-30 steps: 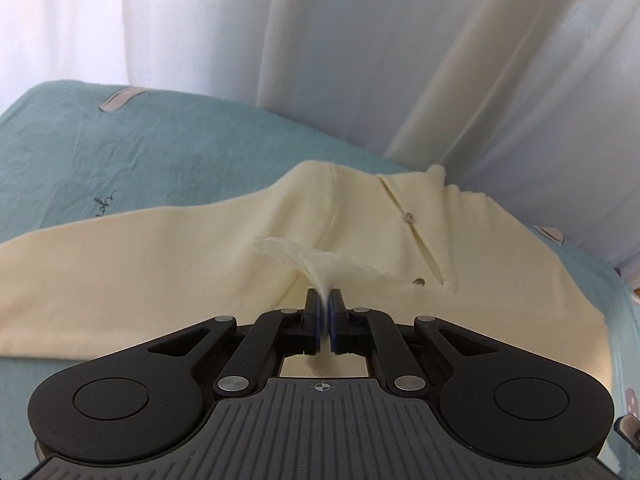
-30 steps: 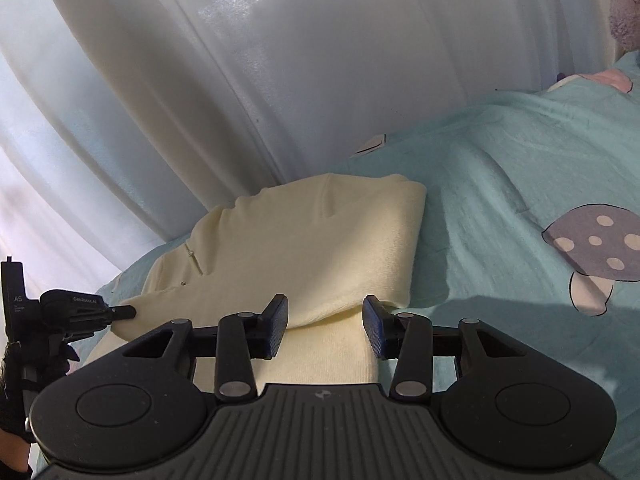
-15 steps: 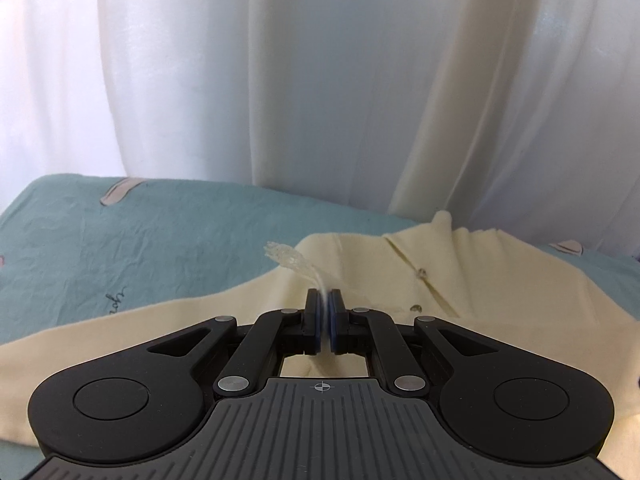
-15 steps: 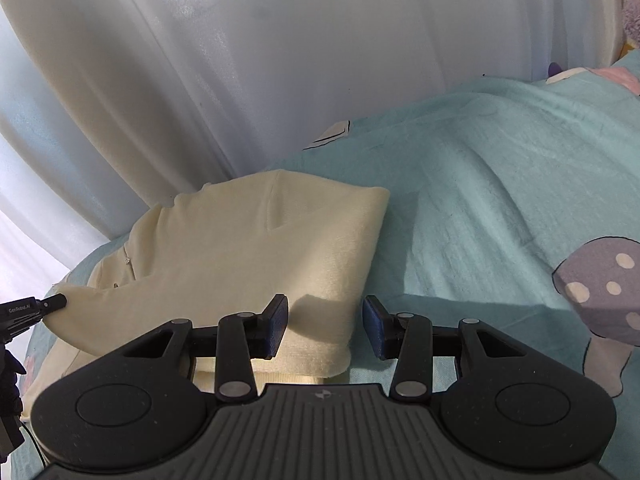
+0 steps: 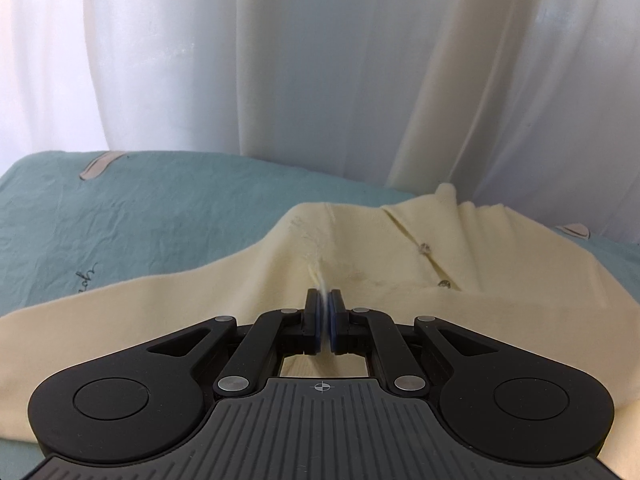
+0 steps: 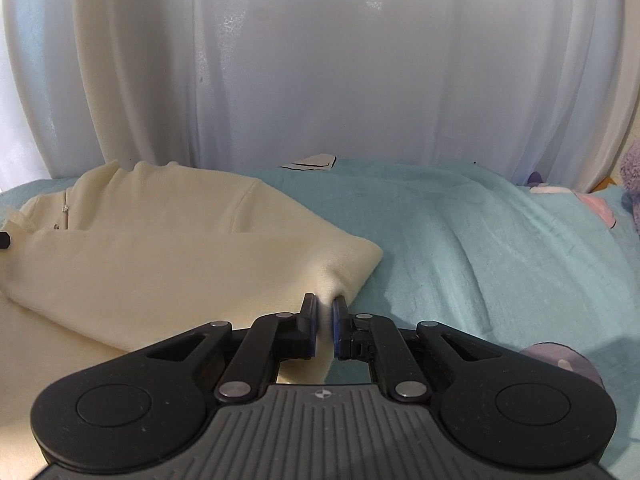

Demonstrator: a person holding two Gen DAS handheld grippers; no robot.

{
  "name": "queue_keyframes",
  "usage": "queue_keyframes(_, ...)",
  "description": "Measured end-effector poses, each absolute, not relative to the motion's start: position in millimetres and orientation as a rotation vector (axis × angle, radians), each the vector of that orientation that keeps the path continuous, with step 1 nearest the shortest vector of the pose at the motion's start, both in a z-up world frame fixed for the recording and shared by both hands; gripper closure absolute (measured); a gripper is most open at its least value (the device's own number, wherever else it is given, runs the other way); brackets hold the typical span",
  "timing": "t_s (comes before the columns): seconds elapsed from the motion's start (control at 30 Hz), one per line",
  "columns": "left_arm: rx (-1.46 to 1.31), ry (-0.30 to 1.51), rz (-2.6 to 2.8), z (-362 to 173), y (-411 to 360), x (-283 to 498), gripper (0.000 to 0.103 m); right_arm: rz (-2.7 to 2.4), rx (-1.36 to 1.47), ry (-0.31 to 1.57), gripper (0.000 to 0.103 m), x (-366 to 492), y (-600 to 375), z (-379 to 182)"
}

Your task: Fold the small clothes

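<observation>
A cream buttoned knit top (image 5: 500, 280) lies partly folded on the teal bedsheet (image 5: 160, 216). My left gripper (image 5: 324, 300) is shut on a thin edge of the top near its button placket (image 5: 428, 256). In the right wrist view the top (image 6: 168, 248) lies to the left, folded over itself. My right gripper (image 6: 324, 312) is shut on the folded right edge of the top. The left gripper's tip (image 6: 4, 240) shows at the far left edge.
White sheer curtains (image 6: 320, 60) hang close behind the bed. The teal sheet (image 6: 480, 240) with mushroom prints (image 6: 560, 360) spreads to the right. Plush toys (image 6: 632, 176) sit at the far right edge.
My right gripper has moved forward and shut on the top's folded edge; it was open before. My left gripper stays shut on the fabric, and the lifted edge now lies lower.
</observation>
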State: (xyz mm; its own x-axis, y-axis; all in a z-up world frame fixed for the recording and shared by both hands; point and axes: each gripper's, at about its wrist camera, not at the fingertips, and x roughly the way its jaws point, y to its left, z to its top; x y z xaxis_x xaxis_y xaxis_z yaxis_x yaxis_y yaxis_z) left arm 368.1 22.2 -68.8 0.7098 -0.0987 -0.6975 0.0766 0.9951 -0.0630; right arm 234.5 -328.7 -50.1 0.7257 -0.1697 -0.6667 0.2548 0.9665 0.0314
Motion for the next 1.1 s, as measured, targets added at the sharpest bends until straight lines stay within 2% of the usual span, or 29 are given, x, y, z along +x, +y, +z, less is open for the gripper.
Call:
queue_keyframes(0.07,-0.031,0.771,-0.08,-69,27,366,0.096,-0.259,0.091,0.695,0.095,229,-325,-43)
queue_keyframes(0.2,-0.115,0.753,0.004,-60,47,362,0.086,-0.227,0.012,0.61,0.094,220,-309,-26)
queue_keyframes(0.3,-0.244,0.739,-0.03,-54,57,354,0.086,-0.104,0.003,0.616,0.093,225,-287,-27)
queue_keyframes(0.37,-0.296,0.756,-0.1,-57,53,352,0.077,-0.031,0.012,0.647,0.092,231,-275,-35)
queue_keyframes(0.4,-0.312,0.778,-0.13,-61,49,352,0.068,-0.001,0.025,0.665,0.091,234,-273,-41)
queue_keyframes(0.53,-0.296,0.813,-0.12,-78,40,357,0.075,-0.003,0.092,0.701,0.085,243,-276,-57)
queue_keyframes(0.6,-0.31,0.818,-0.114,-78,44,360,0.077,-0.013,0.11,0.69,0.079,243,-282,-59)
queue_keyframes(0.63,-0.341,0.823,-0.113,-78,48,362,0.077,0.0,0.127,0.684,0.071,243,-285,-60)
queue_keyframes(0.67,-0.372,0.827,-0.114,-78,53,363,0.077,0.033,0.144,0.68,0.055,243,-287,-60)
queue_keyframes(0.77,-0.481,0.831,-0.116,-77,72,361,0.077,0.076,0.133,0.687,0.026,245,-282,-60)
queue_keyframes(0.8,-0.507,0.828,-0.103,-76,78,358,0.075,0.078,0.117,0.69,0.022,244,-279,-60)
queue_keyframes(0.83,-0.519,0.824,-0.058,-73,86,354,0.054,0.077,0.111,0.691,0.016,243,-277,-60)
queue_keyframes(0.87,-0.511,0.816,0.016,-70,93,349,0.039,0.077,0.109,0.692,0.013,246,-275,-62)
queue_keyframes(0.9,-0.507,0.79,0.078,-66,103,342,0.03,0.076,0.108,0.692,0.012,246,-274,-62)
queue_keyframes(0.97,-0.516,0.732,0.135,-57,129,323,0.03,0.081,0.118,0.708,0.004,249,-274,-62)
queue_keyframes(1.1,-0.533,0.626,0.379,-41,197,285,0.026,0.051,0.16,0.707,0.004,245,-276,-60)
